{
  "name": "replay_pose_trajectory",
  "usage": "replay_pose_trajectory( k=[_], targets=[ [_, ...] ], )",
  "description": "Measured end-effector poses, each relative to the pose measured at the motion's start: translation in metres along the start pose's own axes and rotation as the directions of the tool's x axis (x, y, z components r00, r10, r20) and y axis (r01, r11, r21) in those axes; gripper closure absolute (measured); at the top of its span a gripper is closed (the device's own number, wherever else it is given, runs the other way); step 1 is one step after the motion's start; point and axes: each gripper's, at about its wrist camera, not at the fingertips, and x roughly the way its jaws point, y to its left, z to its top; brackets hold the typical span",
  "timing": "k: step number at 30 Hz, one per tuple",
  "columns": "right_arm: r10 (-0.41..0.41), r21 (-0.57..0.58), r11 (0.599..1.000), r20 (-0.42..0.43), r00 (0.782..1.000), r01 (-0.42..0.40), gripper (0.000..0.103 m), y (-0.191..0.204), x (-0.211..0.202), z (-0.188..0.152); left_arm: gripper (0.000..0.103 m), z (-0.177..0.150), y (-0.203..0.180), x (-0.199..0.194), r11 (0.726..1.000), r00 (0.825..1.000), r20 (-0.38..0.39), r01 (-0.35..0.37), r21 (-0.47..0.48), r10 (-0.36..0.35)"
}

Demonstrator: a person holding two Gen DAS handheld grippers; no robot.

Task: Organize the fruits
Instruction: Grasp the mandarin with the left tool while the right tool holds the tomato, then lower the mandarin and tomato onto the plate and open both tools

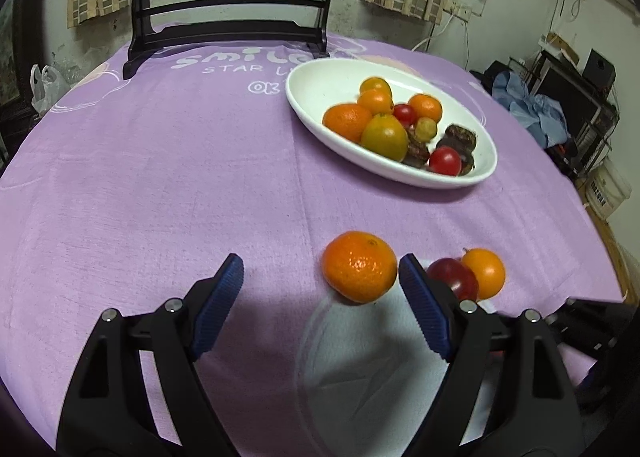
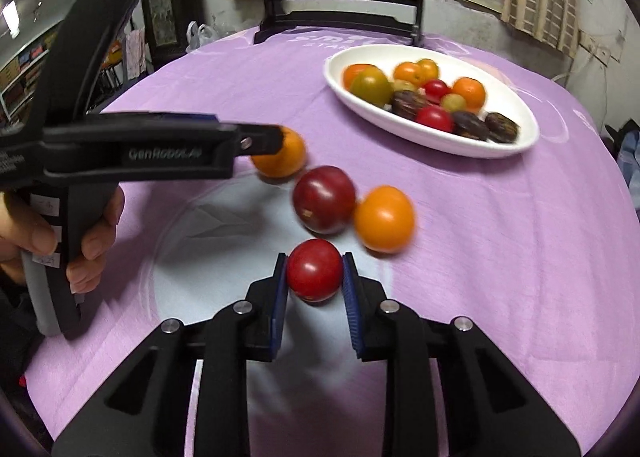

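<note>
Low in the middle of the right wrist view, the right gripper (image 2: 315, 275) is clenched on a red tomato (image 2: 314, 274), its blue pads pressing both sides of the fruit over a pale disc (image 2: 192, 257) lying on the purple tablecloth (image 2: 500, 257). Just above it sit a darker red fruit (image 2: 324, 199) and a small orange one (image 2: 383, 218), touching each other. At the left of that frame a hand (image 2: 60, 241) holds the left gripper (image 1: 320, 289), whose jaws stand released, wide apart (nothing between the pads); a mandarin (image 1: 359, 266) lies just beside its right pad. In the upper right, well apart, the white oval dish (image 2: 520, 113) holds mandarins, tomatoes and dark fruits.
</note>
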Motion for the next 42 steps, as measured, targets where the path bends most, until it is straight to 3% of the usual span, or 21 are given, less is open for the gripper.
replay_pose_trajectory(
  k=[4, 11, 14, 17, 26, 36, 42],
  targets=[
    [0.013, 0.065, 0.998, 0.021, 1.0, -0.014, 0.076, -0.019, -0.011, -0.005, 0.019, -0.002, -0.004, 0.004, 1.0, 1.0, -0.003, 0.006, 0.016, -0.006],
    [0.052, 0.068, 0.996, 0.052, 0.997, -0.055, 0.076, -0.019, -0.019, -0.006, 0.023, -0.005, -0.014, 0.018, 1.0, 0.999, -0.034, 0.023, 0.018, -0.022],
    [0.061, 0.059, 0.996, 0.053, 0.997, -0.064, 0.076, -0.016, -0.021, -0.006, 0.033, -0.001, -0.012, 0.021, 1.0, 0.999, -0.028, 0.027, -0.006, -0.028],
    [0.063, 0.058, 0.996, 0.055, 0.997, -0.066, 0.076, -0.016, -0.021, -0.005, 0.059, 0.0, -0.015, 0.022, 0.996, 0.996, -0.028, 0.086, -0.002, -0.086],
    [0.059, 0.064, 0.996, 0.068, 0.996, -0.063, 0.076, -0.018, -0.023, -0.005, 0.055, -0.011, -0.025, 0.015, 0.998, 0.999, -0.04, 0.034, 0.045, -0.033],
    [0.057, 0.069, 0.996, 0.086, 0.995, -0.063, 0.076, -0.02, -0.027, -0.005, 0.059, -0.017, -0.028, 0.01, 0.995, 0.999, -0.042, -0.004, 0.096, 0.009],
    [0.052, 0.078, 0.995, 0.11, 0.993, -0.061, 0.076, -0.021, -0.03, -0.003, 0.059, -0.015, -0.028, -0.006, 0.996, 1.0, -0.022, 0.004, 0.091, -0.002]
  ],
)
